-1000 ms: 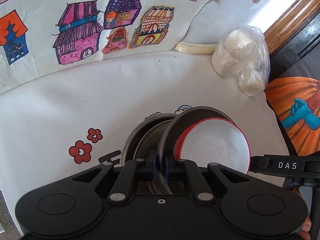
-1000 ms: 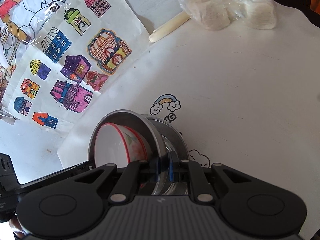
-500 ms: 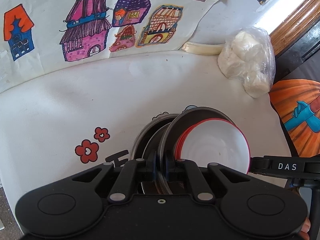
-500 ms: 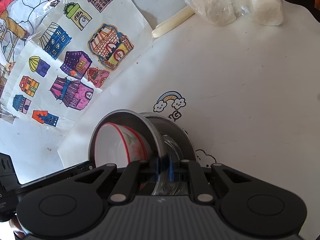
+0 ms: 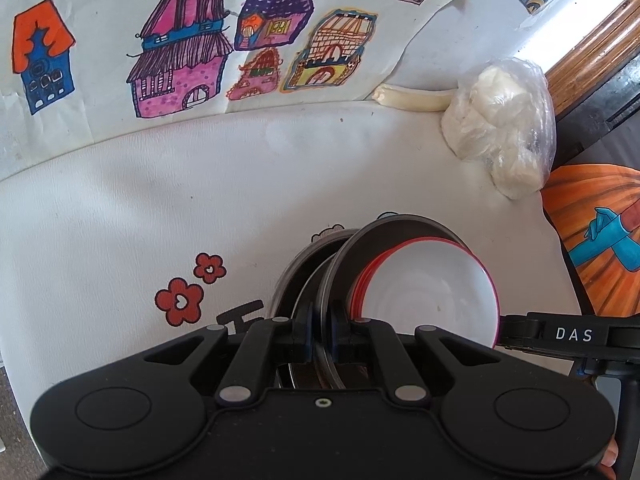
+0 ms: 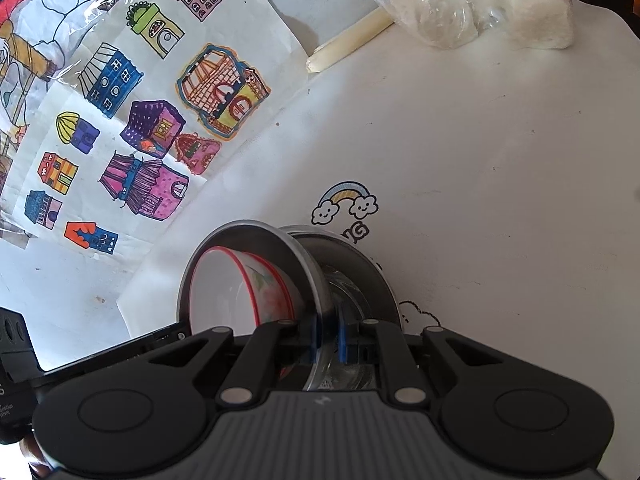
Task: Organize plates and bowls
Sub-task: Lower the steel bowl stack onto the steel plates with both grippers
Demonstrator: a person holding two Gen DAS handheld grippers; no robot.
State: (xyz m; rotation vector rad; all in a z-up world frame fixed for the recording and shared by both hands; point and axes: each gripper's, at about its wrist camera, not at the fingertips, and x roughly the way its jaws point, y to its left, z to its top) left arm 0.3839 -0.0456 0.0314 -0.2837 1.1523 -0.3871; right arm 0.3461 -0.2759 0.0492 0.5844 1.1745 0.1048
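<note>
A steel plate [image 5: 360, 248] carries a white bowl with a red rim [image 5: 428, 292]. My left gripper [image 5: 322, 328] is shut on the plate's near rim. Just under it lies a second steel plate [image 5: 292, 280] on the white table. In the right wrist view the same steel plate [image 6: 288, 248] holds the white bowl [image 6: 228, 296], and my right gripper [image 6: 328, 336] is shut on its rim. Below sits the lower steel plate [image 6: 372, 276] with a clear glass dish [image 6: 348, 300] in it. Each gripper's body shows at the edge of the other's view.
Sheets of coloured house drawings [image 5: 180, 68] cover the far side of the white table [image 5: 120, 220]. A plastic bag of white lumps [image 5: 500, 120] and a pale stick [image 5: 412, 98] lie at the far right. The table's edge runs along the right, with an orange picture [image 5: 592, 240] past it.
Both grips hold as before. The table's drawings have slid slightly in both views, so the held plate and bowl have drifted a little.
</note>
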